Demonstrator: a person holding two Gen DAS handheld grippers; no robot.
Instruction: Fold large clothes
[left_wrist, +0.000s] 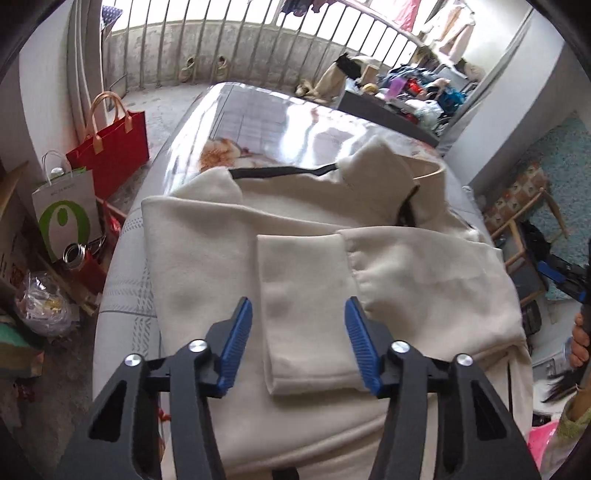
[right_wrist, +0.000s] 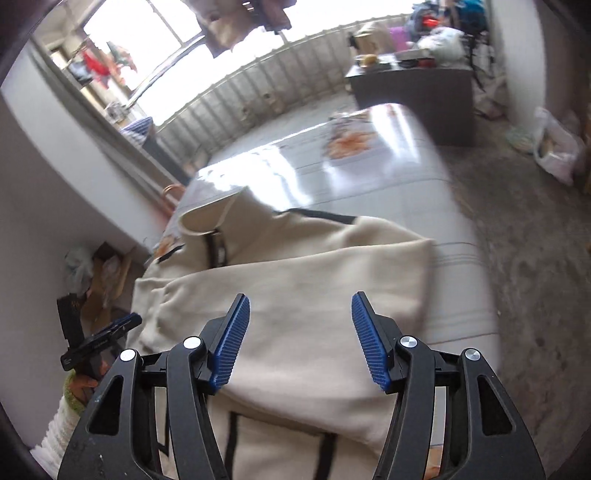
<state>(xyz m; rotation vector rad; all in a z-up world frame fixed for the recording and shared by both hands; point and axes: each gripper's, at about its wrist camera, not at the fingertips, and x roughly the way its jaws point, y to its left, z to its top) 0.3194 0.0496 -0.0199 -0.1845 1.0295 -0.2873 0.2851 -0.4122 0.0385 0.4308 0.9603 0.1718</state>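
Left wrist view: my left tongs stand released over the folded sleeve. My right tongs, also released, hover above the cream jacket on the bed. Sleeves appear folded; next, I grasp the hem.

Left claw is pointing steeply downward, blue pads standing apart and gripping nothing. Right claw is angling down too, jaws parted and empty; at its eight o'clock, the left hand is showing.
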